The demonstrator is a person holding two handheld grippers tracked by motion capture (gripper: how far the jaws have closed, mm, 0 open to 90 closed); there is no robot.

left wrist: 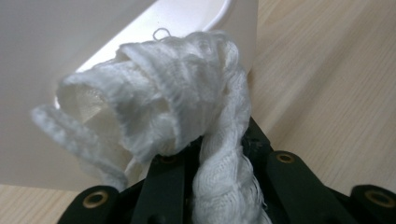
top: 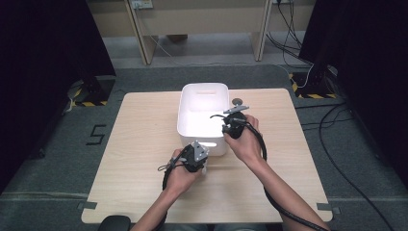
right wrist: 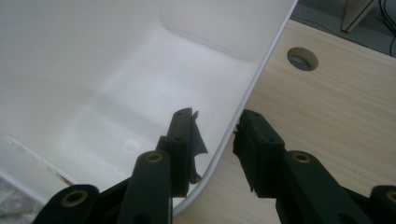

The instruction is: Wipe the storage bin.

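Observation:
A white plastic bin (top: 202, 94) stands in the middle of the wooden table (top: 144, 144). My left gripper (left wrist: 210, 154) is shut on a white knitted cloth (left wrist: 177, 98), which bunches above the jaws just in front of the bin's outer wall (left wrist: 42, 51). In the high view this left gripper (top: 201, 161) sits at the bin's near wall. My right gripper (right wrist: 217, 114) straddles the bin's right wall (right wrist: 254, 77), one jaw inside and one outside, closed on it. From above, the right gripper (top: 226, 129) is at the bin's right rim.
A round cable hole (right wrist: 302, 58) lies in the tabletop just beyond the bin's right side. Table legs and cables (top: 288, 29) stand on the floor behind the table. Bare wood (top: 144, 183) spreads left of and in front of the bin.

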